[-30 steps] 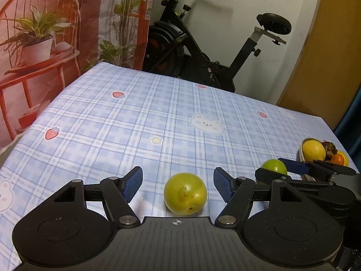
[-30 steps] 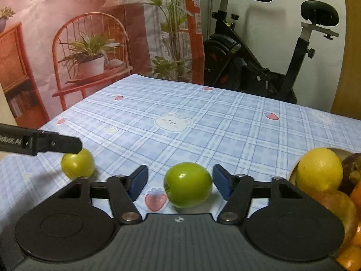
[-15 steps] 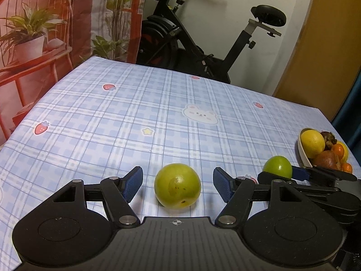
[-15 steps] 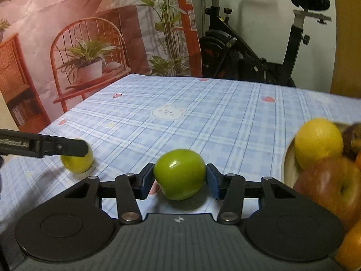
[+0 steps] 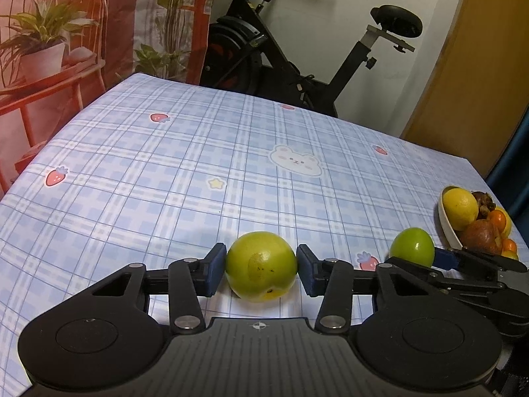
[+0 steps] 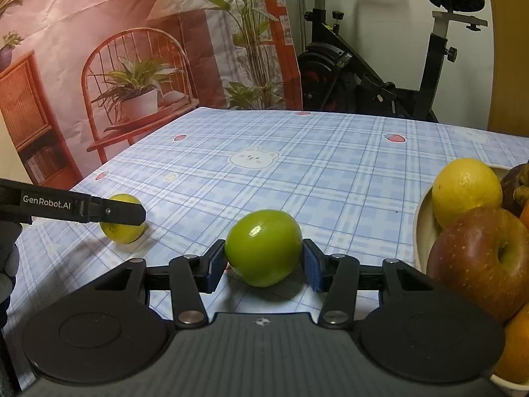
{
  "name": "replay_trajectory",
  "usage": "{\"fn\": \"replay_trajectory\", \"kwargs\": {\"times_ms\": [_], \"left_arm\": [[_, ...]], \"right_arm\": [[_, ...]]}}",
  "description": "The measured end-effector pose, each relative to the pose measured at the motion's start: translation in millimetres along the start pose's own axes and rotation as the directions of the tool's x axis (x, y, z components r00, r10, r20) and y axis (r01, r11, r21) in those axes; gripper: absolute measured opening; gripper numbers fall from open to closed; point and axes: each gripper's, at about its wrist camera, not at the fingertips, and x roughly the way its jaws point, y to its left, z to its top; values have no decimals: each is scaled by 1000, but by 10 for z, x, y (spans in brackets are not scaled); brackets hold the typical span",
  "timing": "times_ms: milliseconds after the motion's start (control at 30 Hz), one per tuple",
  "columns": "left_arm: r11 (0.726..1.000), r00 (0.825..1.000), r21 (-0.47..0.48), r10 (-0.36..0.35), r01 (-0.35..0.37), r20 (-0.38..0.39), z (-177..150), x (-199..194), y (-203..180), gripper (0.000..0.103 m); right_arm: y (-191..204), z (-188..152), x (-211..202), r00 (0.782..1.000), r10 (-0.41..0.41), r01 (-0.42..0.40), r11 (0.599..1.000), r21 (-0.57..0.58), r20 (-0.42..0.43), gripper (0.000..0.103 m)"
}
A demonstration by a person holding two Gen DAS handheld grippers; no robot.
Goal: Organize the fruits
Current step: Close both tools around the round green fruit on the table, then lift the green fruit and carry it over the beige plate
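Observation:
My left gripper (image 5: 261, 266) is shut on a yellow-green fruit (image 5: 261, 266), both blue pads touching its sides, low over the blue checked tablecloth (image 5: 198, 172). My right gripper (image 6: 264, 258) is shut on a brighter green fruit (image 6: 264, 256), lifted slightly above the cloth. Each gripper shows in the other's view: the green fruit (image 5: 412, 246) at the right, the yellow-green fruit (image 6: 122, 218) at the left. A white bowl (image 6: 420, 231) at the right holds a lemon (image 6: 466, 192), a red apple (image 6: 479, 258), oranges and a dark fruit.
An exercise bike (image 5: 297, 49) stands behind the table's far edge. A printed backdrop (image 6: 99, 66) with a chair and plants hangs at the left. The bowl (image 5: 446, 221) sits near the table's right edge.
Both grippers closed: the right one onto the green fruit, then the left one onto the yellow-green fruit. The right gripper moved nearer the bowl and lifted its fruit slightly.

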Motion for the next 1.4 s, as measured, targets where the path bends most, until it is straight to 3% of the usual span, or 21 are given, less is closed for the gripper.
{"fn": "replay_trajectory", "kwargs": {"times_ms": [833, 1100, 1400], "left_arm": [[999, 1000, 41, -23, 22, 22, 40, -108, -139, 49], [993, 997, 102, -58, 54, 44, 177, -156, -432, 49], [974, 992, 207, -111, 96, 64, 381, -153, -959, 49]], "right_arm": [[6, 7, -96, 1000, 8, -8, 1000, 19, -14, 50], [-38, 46, -365, 998, 18, -20, 999, 27, 59, 50], [-254, 109, -771, 982, -31, 20, 998, 59, 184, 50]]}}
